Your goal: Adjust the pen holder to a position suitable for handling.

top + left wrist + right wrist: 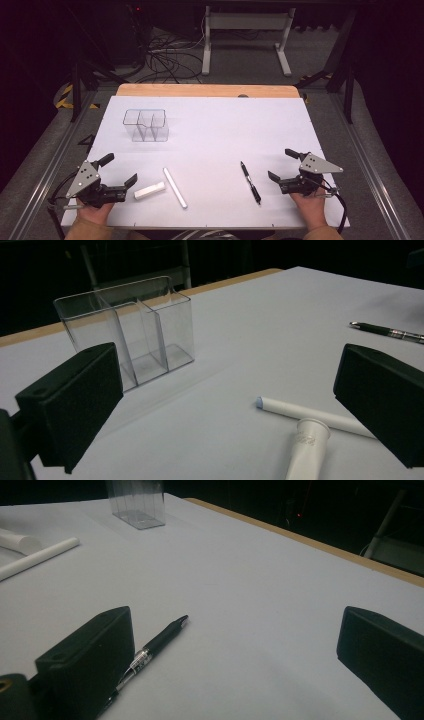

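Left to right: left gripper (119, 172), jaws wide apart and empty; one short white tube (149, 190), its near end cut off in the left gripper view; one white stick (175, 187); one black pen (250, 182); right gripper (281, 164), likewise spread and empty. One clear three-compartment holder (146, 125) stands farther back.

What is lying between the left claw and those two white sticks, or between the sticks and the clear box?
Nothing visible. The left gripper stands open right beside the short white tube, with the long white stick just past it. From there to the clear organizer there is bare white table cover. The black pen lies off toward the right gripper.
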The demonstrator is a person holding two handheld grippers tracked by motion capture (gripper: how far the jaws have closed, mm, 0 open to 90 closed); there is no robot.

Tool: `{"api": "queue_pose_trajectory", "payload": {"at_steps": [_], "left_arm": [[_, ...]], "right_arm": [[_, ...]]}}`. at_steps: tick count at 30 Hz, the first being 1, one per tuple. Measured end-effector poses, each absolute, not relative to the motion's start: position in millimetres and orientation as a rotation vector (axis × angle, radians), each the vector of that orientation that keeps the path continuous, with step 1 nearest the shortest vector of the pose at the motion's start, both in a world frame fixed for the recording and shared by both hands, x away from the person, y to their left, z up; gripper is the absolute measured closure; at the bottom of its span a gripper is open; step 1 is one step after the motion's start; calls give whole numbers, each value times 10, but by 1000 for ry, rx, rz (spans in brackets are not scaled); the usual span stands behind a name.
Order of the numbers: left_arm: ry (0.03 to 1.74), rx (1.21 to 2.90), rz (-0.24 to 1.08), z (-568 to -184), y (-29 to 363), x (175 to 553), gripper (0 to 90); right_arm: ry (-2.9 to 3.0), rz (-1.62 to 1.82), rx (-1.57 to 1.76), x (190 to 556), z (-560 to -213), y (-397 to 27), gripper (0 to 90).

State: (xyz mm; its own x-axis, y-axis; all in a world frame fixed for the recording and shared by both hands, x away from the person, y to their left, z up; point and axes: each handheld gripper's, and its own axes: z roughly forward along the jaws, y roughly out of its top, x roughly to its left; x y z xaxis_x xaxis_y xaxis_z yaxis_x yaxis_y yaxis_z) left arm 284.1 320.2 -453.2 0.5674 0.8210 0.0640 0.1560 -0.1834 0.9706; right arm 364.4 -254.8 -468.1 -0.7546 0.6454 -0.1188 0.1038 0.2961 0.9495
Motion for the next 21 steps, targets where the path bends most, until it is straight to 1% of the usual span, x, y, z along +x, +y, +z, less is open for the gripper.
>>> {"api": "queue_pose_trajectory", "payload": {"at_steps": [3, 11, 21], "left_arm": [[827, 1675, 740, -4519, 3209, 2836, 4], [832, 1662, 690, -4445, 3233, 2856, 20], [809, 1683, 647, -4321, 3221, 2993, 23]], "right_arm": [[2088, 1473, 672, 3654, -4686, -2547, 24], [2093, 1477, 687, 3664, -4695, -2548, 24], [2111, 1461, 710, 3670, -4710, -2548, 24]]}}
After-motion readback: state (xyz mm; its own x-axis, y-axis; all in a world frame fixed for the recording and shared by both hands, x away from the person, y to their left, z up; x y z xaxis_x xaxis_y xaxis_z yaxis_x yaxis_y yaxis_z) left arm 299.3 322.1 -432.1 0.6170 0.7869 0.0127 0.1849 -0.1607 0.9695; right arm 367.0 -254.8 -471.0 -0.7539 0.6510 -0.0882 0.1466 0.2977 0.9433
